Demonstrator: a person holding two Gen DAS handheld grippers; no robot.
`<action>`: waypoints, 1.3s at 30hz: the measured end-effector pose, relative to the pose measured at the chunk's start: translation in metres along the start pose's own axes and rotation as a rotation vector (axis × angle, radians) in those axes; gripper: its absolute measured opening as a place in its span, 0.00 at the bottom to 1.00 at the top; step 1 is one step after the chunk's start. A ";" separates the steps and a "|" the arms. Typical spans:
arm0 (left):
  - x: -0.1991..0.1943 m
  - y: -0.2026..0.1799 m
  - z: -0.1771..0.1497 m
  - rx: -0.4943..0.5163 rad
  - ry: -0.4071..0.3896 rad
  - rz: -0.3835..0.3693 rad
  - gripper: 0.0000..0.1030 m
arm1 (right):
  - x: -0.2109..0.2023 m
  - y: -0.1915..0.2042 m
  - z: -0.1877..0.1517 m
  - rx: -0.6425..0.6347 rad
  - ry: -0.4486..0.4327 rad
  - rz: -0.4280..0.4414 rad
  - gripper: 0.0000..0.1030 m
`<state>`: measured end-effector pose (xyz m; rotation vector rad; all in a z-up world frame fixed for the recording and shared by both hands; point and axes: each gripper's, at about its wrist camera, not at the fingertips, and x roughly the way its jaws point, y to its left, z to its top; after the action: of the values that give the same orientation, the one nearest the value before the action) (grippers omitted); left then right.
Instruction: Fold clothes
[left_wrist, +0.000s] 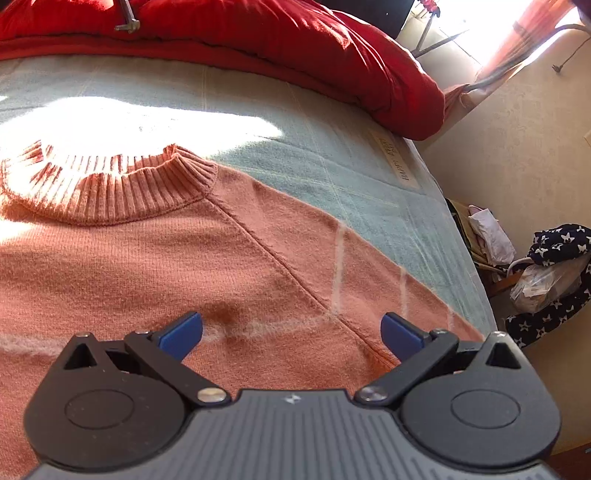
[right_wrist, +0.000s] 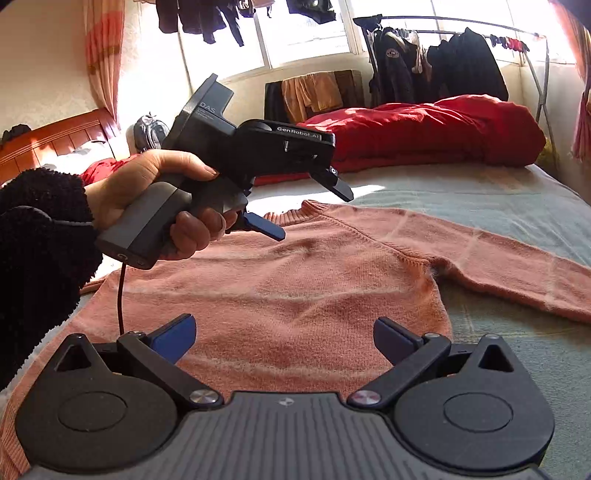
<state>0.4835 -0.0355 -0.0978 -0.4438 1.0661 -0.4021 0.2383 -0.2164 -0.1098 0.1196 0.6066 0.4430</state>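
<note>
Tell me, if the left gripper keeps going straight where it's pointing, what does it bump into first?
Most likely the pink sweater. The left gripper is open and angled down at its chest, near the shoulder seam. Nothing else lies between, though depth is hard to judge.

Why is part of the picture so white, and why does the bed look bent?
Left wrist view: sun glare washes out the blanket and the sweater collar. Right wrist view: the window is blown out. In both, the fisheye lens curves the bed edges.

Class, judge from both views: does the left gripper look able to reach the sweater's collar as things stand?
Probably yes. The left gripper hangs open above the sweater near the collar, and nothing lies between them.
</note>
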 end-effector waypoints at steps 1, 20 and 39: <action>0.007 0.003 0.000 -0.011 0.012 0.000 0.99 | 0.009 -0.002 -0.005 0.018 0.014 0.008 1.00; -0.018 0.012 -0.012 0.055 -0.033 0.074 0.99 | -0.010 0.013 -0.011 -0.004 0.119 0.173 1.00; -0.074 0.021 -0.120 0.029 0.042 0.207 0.99 | 0.018 0.041 -0.039 -0.151 0.316 0.002 1.00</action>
<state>0.3457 0.0023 -0.1036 -0.2967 1.1340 -0.2442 0.2144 -0.1721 -0.1411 -0.0962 0.8802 0.5126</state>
